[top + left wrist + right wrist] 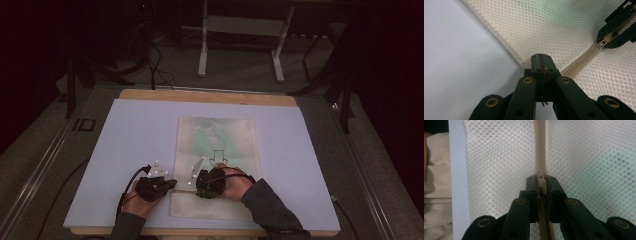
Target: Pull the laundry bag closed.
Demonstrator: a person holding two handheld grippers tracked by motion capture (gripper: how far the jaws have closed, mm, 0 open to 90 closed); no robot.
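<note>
Mesh bag lies flat on worktop, centre-right, near edge. Left tool clamped on bag's left edge at zip end. Right tool just beside it, pinching zip slider on zipper.

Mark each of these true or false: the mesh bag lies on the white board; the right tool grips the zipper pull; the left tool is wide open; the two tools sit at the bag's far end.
1. The mesh bag lies on the white board. True.
2. The right tool grips the zipper pull. True.
3. The left tool is wide open. False: it is shut on the bag's edge.
4. Both tools sit at the bag's far end. False: they are at the near end.
</note>
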